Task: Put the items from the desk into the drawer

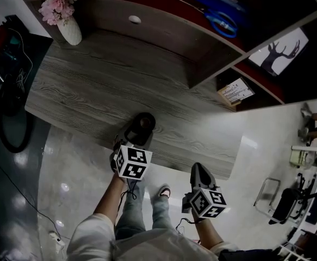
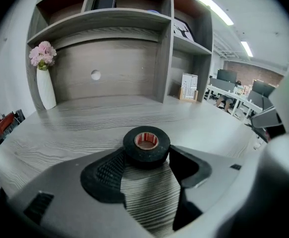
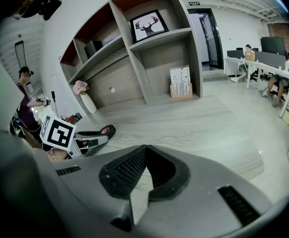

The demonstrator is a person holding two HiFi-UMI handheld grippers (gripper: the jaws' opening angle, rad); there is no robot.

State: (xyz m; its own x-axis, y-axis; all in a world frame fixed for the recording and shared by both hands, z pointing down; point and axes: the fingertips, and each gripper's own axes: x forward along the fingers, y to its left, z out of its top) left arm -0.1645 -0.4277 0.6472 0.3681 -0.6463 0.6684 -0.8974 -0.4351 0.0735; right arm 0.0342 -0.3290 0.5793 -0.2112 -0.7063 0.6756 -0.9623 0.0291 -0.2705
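Near the desk's (image 1: 93, 86) front edge, a black tape roll (image 2: 146, 145) lies flat on the grey wood, red core showing. Left gripper (image 2: 145, 157) reaches in from the front, low and nearly level; its jaws are closed onto the roll, one pad against each side. Beyond it the top runs bare and wide to the back panel, with a white vase (image 1: 69, 30) of pink flowers in the left rear corner. Shelf unit (image 1: 201, 64) overhangs the back, and its upright comes down on the right rear. Right gripper (image 3: 145, 150) hangs at the front edge, to the right of the left one and apart from it, tips pressed together with nothing between them.
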